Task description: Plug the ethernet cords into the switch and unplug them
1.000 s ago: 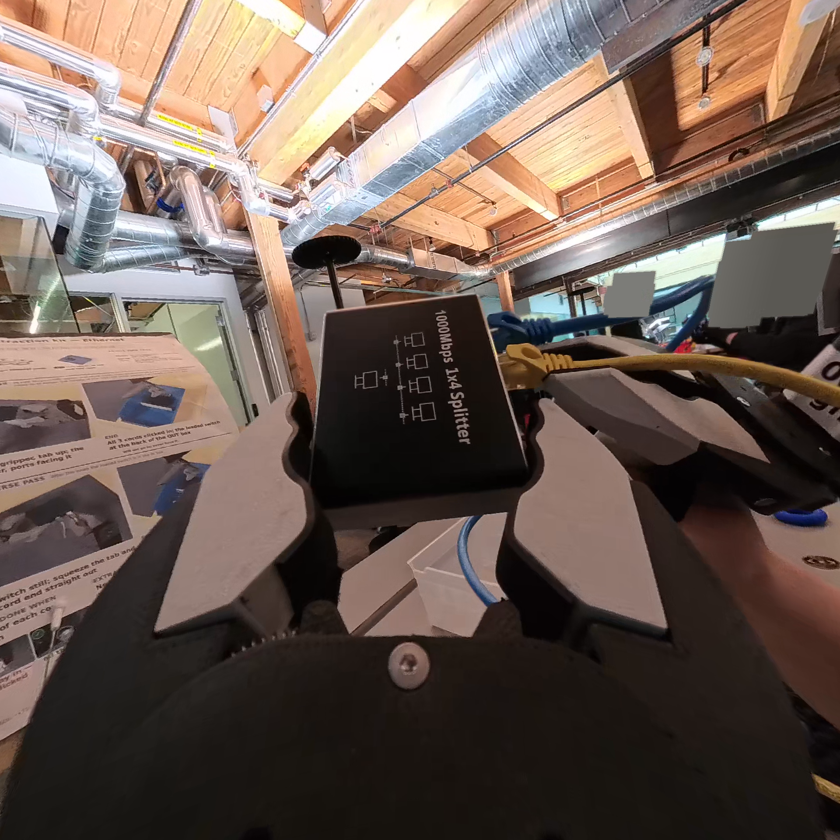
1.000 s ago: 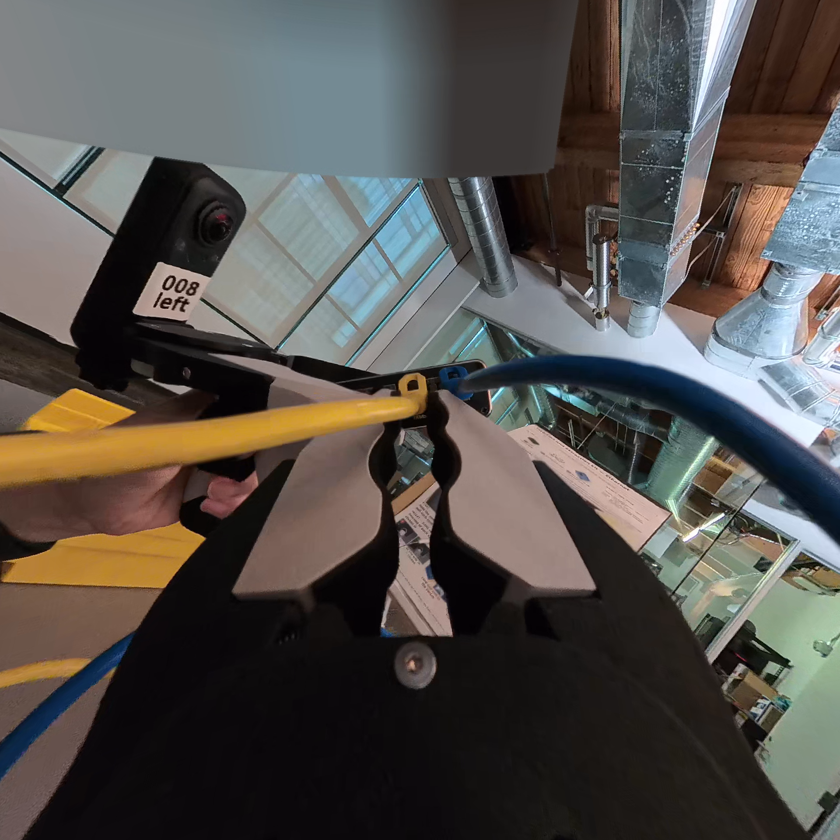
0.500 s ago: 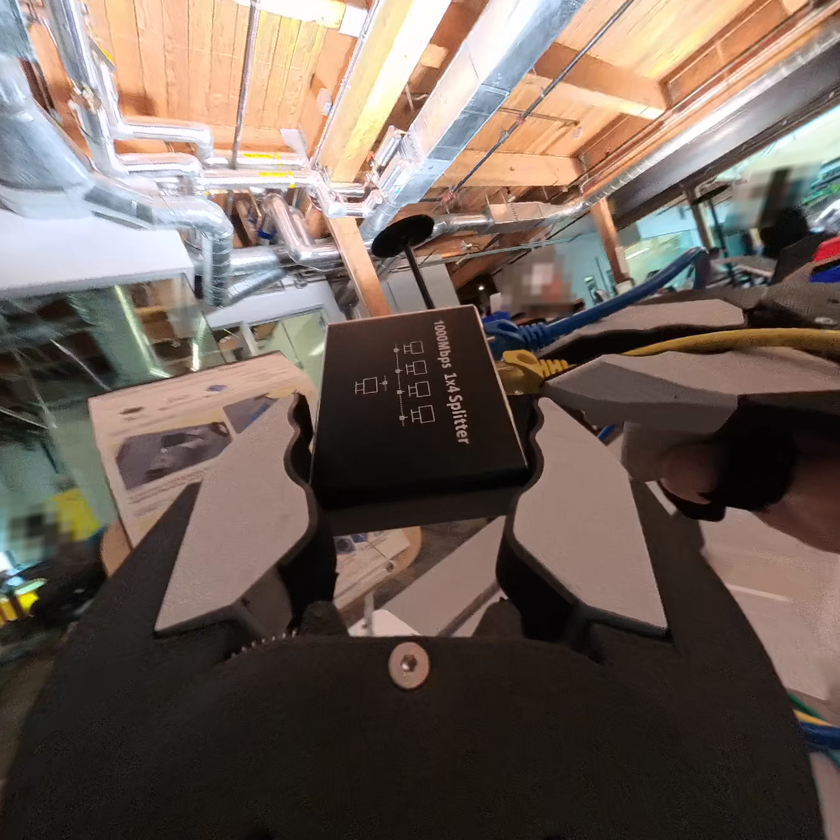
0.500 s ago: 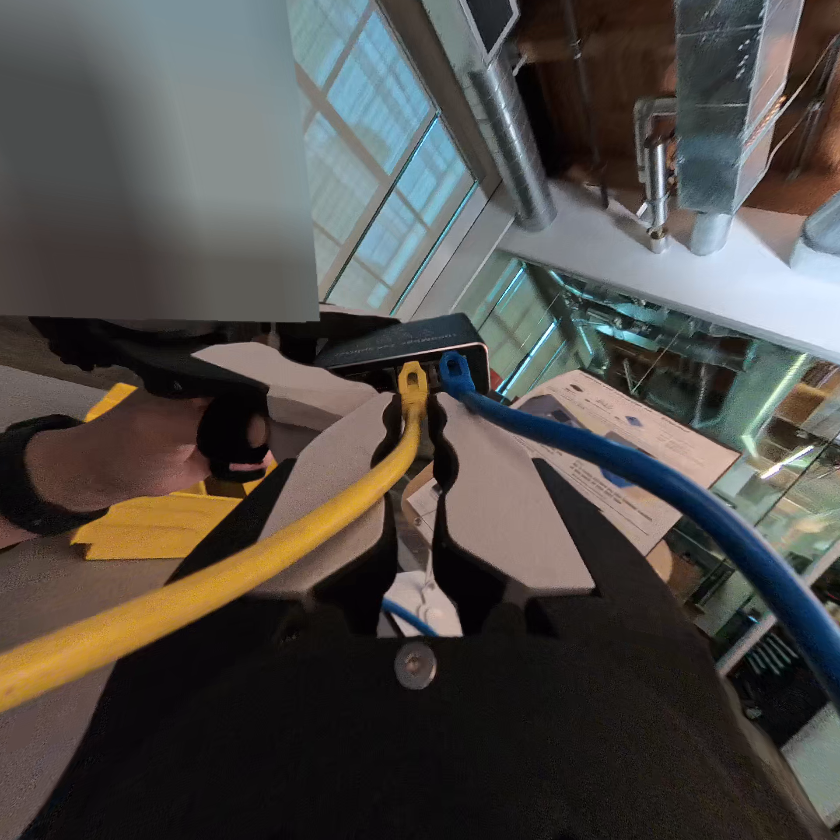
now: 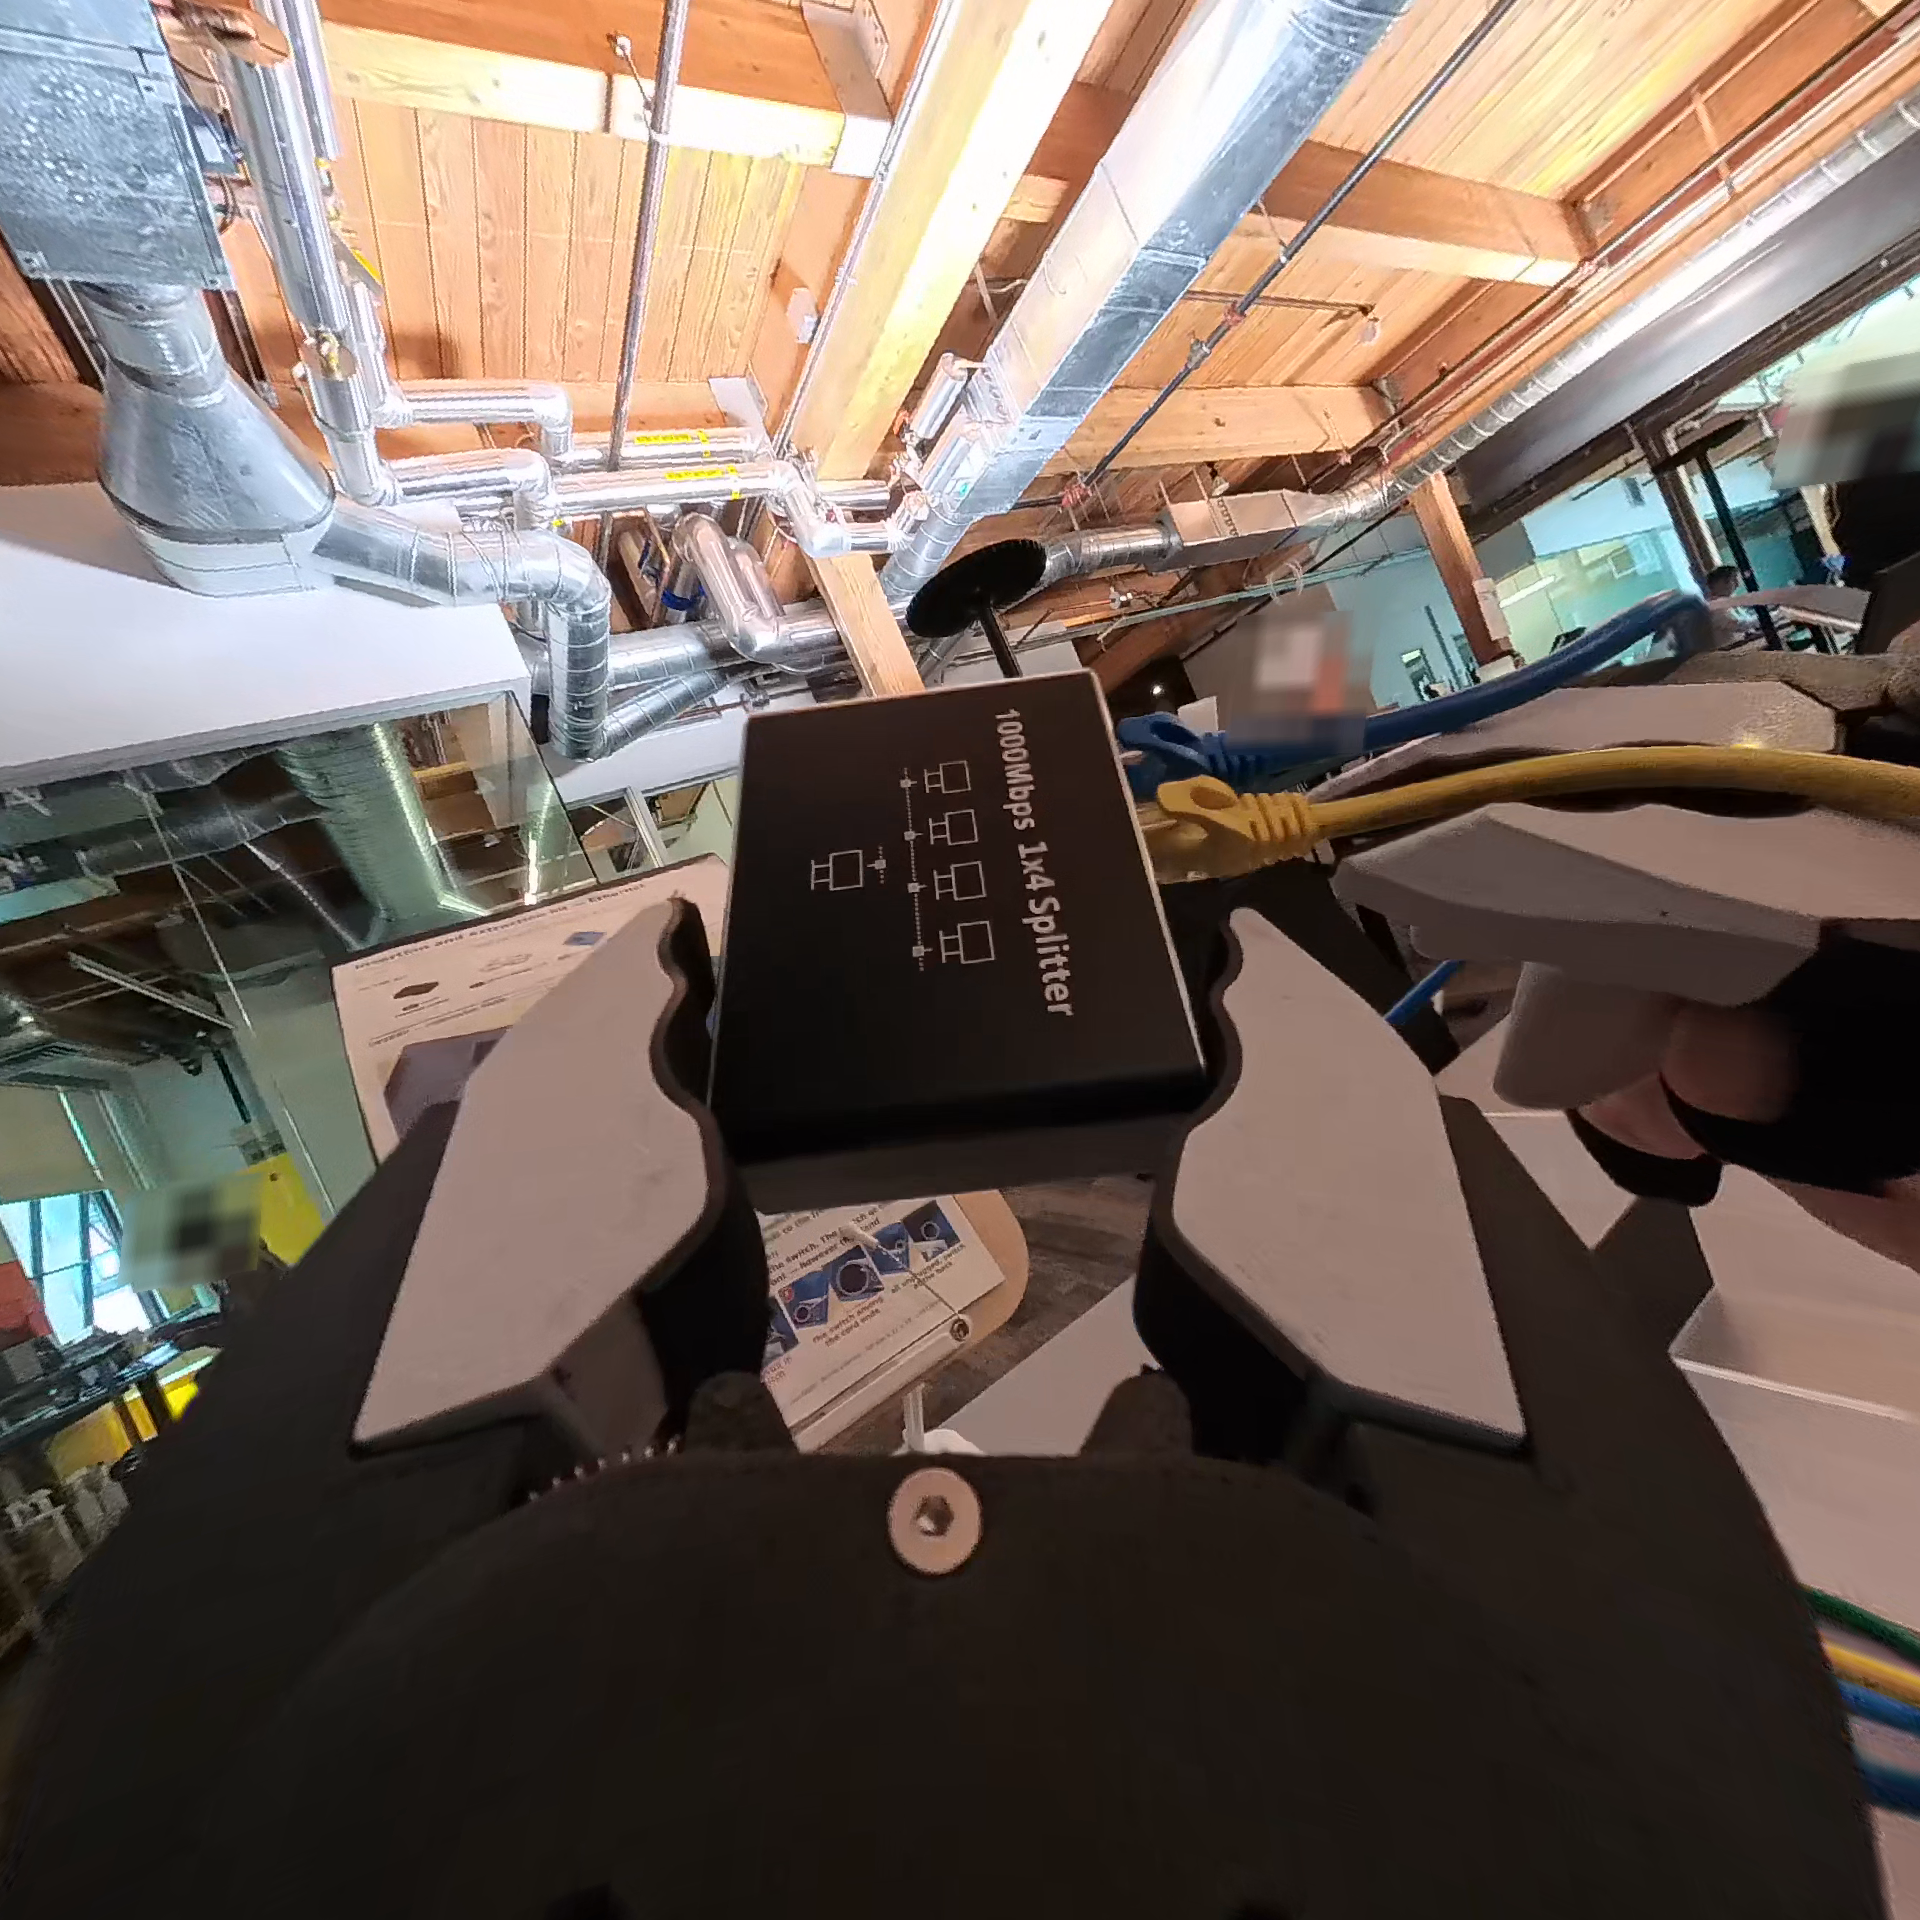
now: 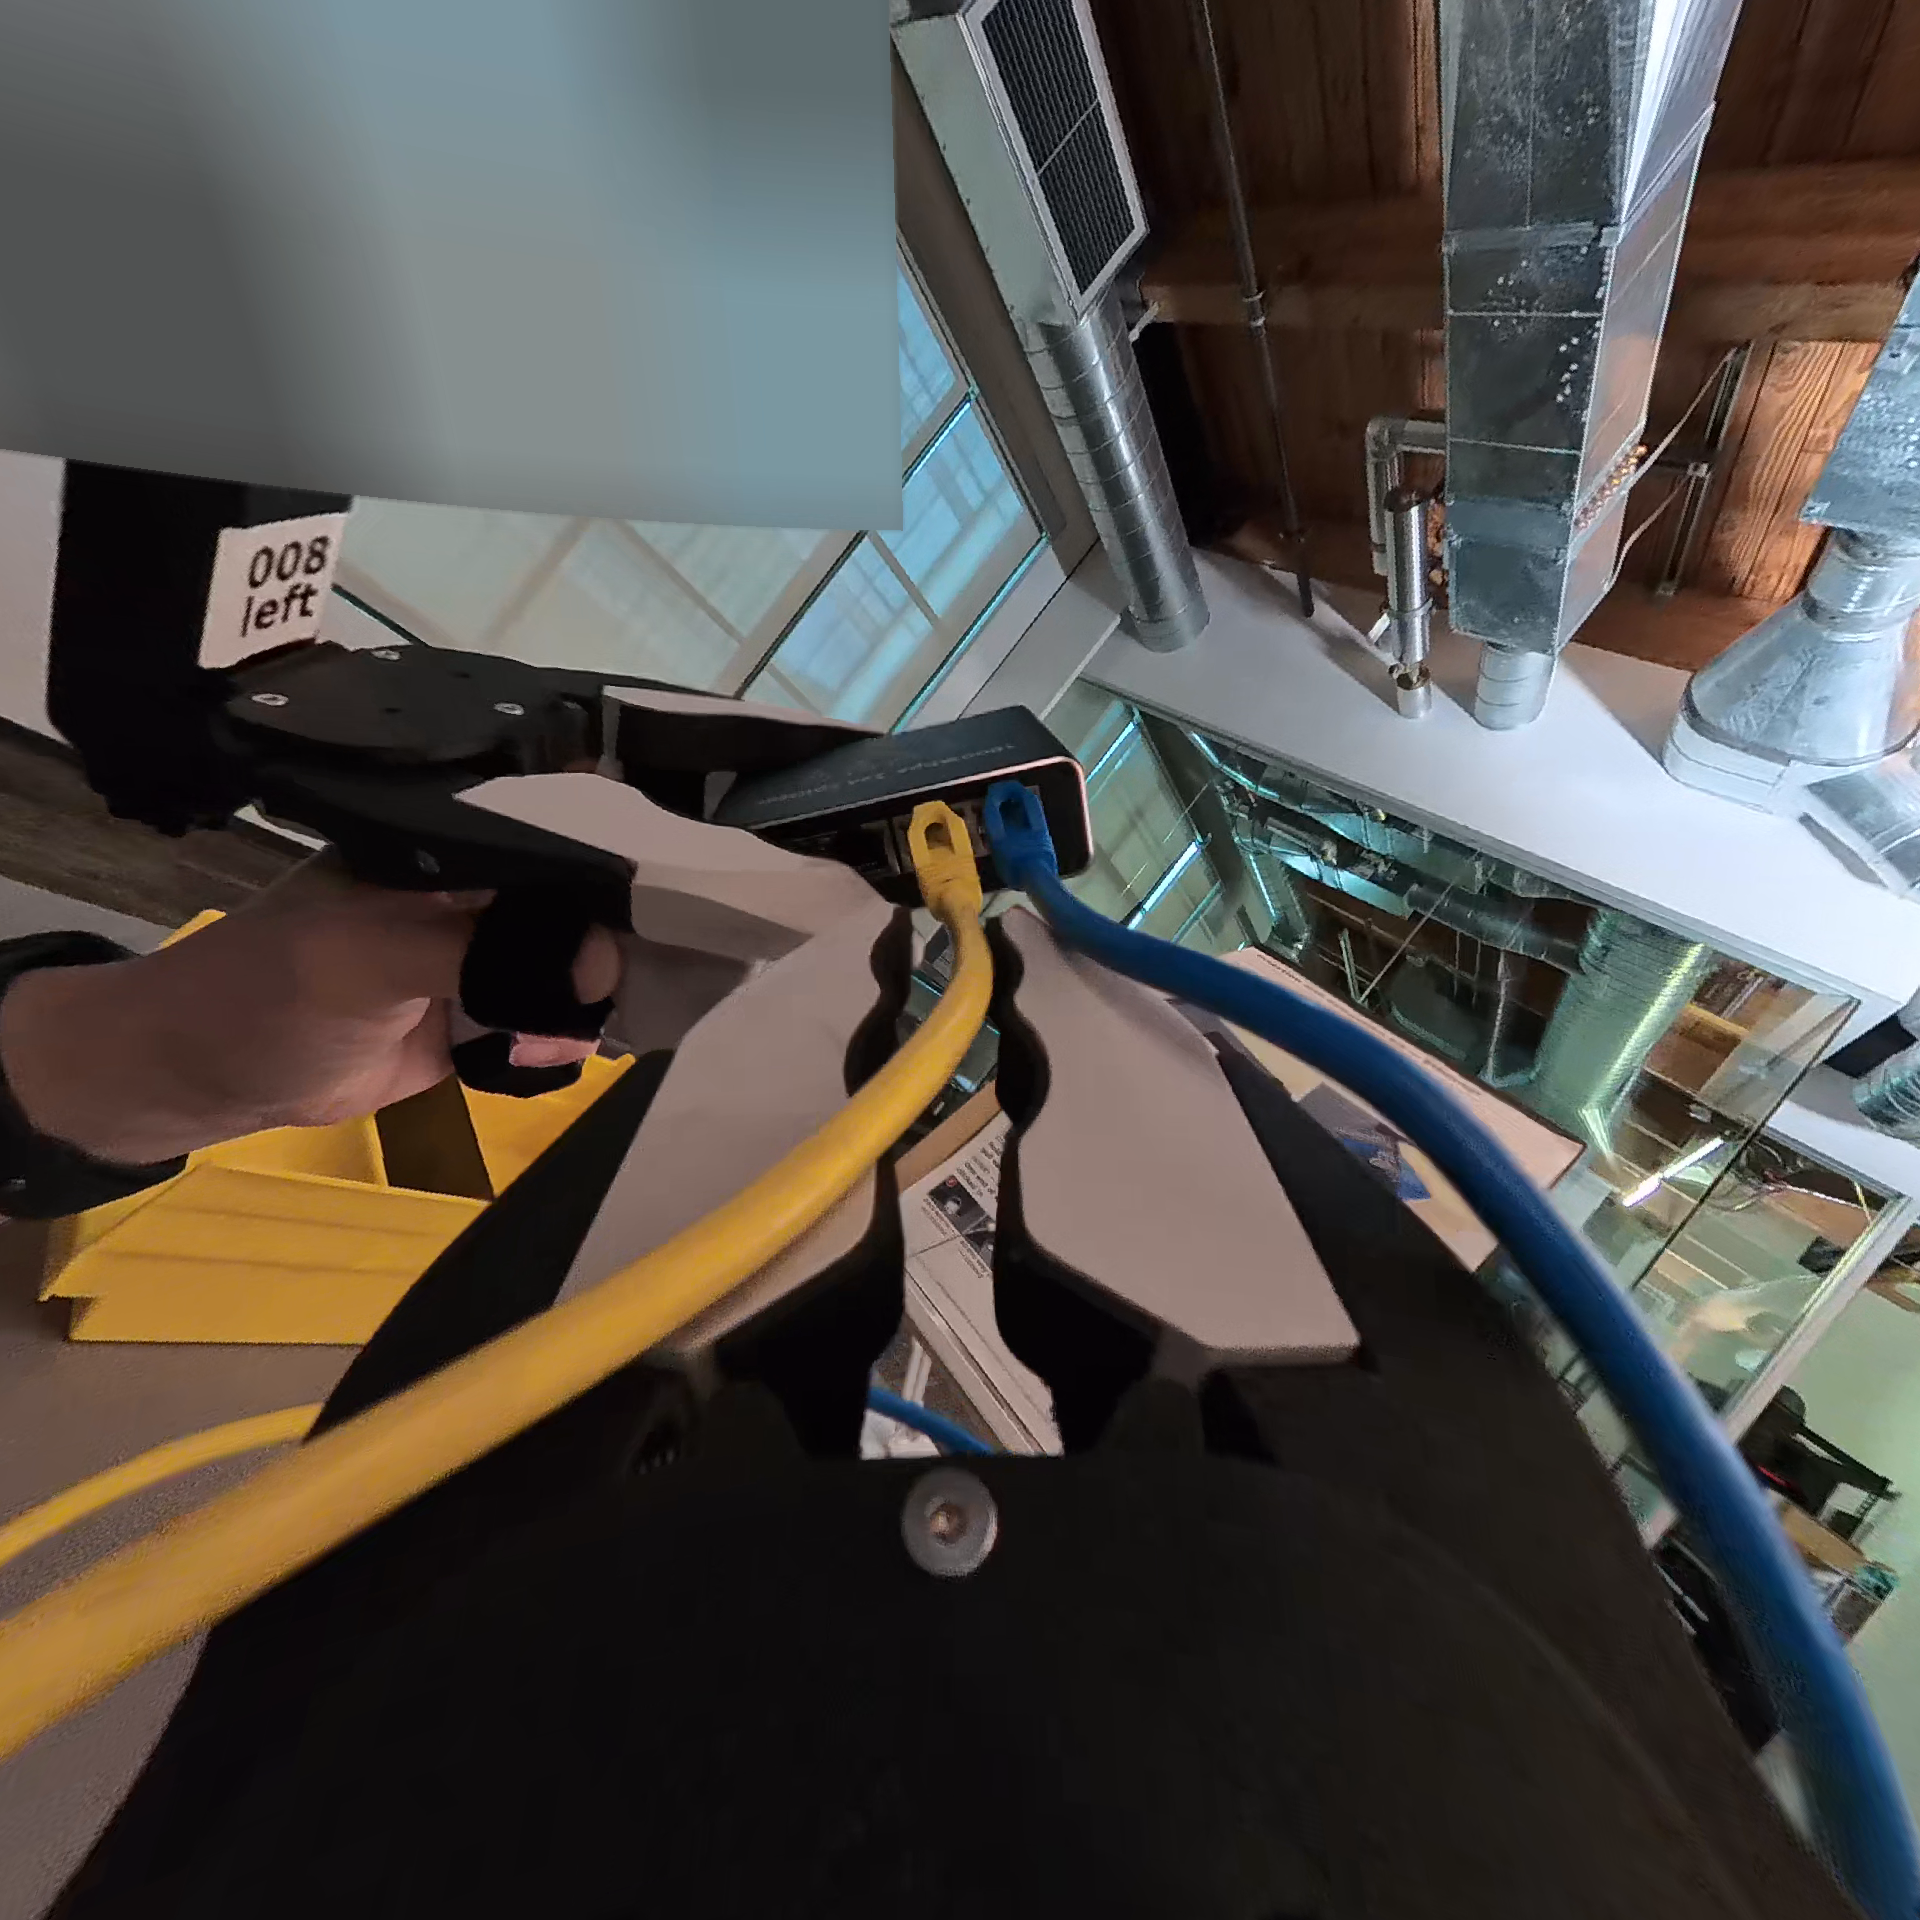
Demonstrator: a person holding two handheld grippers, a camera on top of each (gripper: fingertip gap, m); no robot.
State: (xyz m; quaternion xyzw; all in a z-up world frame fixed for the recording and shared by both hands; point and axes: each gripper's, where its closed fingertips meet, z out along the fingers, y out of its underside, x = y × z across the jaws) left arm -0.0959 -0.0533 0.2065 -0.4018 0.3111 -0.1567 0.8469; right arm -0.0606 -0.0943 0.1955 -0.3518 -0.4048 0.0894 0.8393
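Left tongs (image 5: 951,1023): clamped on the black switch (image 5: 951,925), frame centre.
Right tongs (image 6: 951,956): narrow gap, yellow cord (image 6: 831,1153) passing between them; grip unclear.
Blue cord (image 6: 1351,1101): plugged in beside the yellow.

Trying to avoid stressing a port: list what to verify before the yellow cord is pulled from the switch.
1. Switch clamped in the left hand-held gripper: ok.
2. Yellow cord seated in its port: ok.
3. Blue cord in the neighbouring port, outside the right hand-held gripper: ok.
4. Right hand-held gripper closed firmly on the yellow cord, which runs between its fingertips: cannot tell.
5. Yellow plug's latch tab pressed: cannot tell.
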